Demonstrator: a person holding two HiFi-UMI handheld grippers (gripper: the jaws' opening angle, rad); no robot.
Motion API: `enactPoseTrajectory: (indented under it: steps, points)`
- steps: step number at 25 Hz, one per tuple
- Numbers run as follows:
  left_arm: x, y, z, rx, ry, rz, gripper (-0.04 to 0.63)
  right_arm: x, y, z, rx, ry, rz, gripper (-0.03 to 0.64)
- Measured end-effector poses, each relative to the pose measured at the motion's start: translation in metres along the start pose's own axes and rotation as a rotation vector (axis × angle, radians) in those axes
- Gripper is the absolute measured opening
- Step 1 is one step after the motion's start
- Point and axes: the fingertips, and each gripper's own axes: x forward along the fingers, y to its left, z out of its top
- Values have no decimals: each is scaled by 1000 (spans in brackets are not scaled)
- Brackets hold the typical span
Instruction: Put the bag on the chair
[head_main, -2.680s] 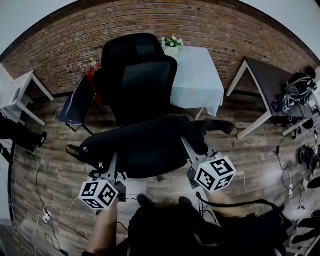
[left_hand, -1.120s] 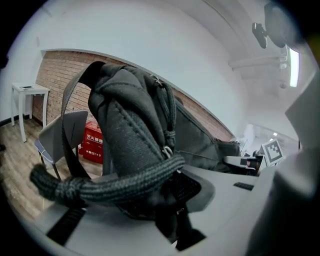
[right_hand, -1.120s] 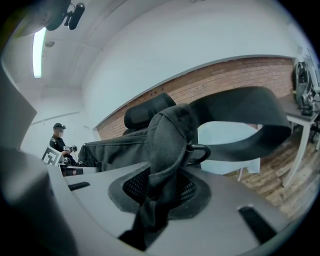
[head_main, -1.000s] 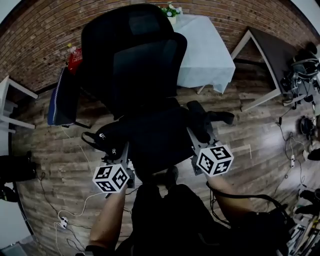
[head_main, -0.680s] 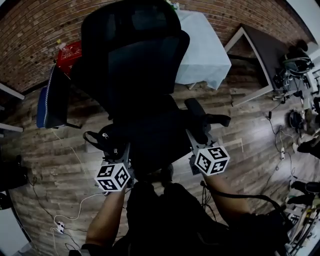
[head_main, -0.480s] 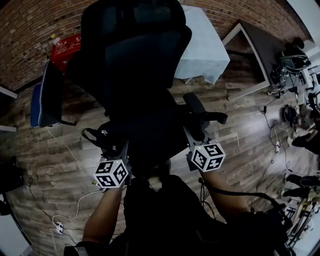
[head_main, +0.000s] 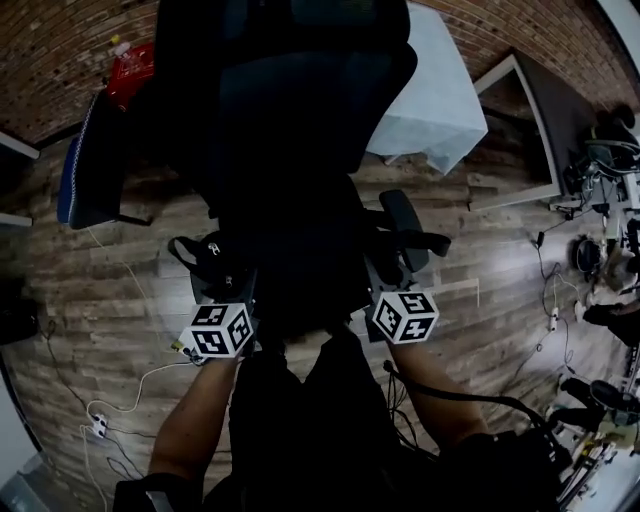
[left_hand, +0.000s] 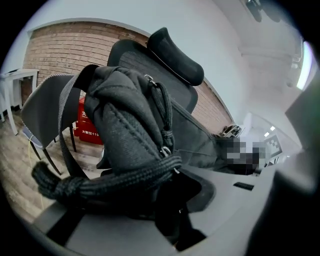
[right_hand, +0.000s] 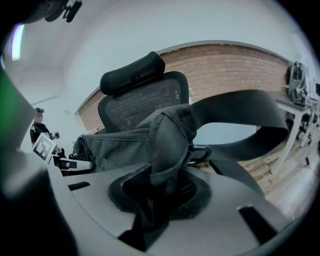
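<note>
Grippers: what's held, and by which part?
Both hold the black bag: left gripper clamps its corded end, right gripper pinches a fabric fold at the other end.

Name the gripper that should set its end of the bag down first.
Right, likely: right gripper holds the bag over the chair beside the armrest; left gripper holds its end out over floor.

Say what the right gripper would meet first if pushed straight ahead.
The right gripper clamps the bag; beyond it, probably the chair's backrest, though depth is unclear.
</note>
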Motion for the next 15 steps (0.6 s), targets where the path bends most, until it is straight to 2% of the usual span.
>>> enactPoseTrajectory:
  steps: [8, 15]
  points:
    - [36, 19, -23, -48, 40, 106, 95, 51, -25, -19, -22, 65, 61, 86]
    - [77, 42, -51, -78, 109, 147, 95, 94, -46, -48, 3, 147, 45, 86]
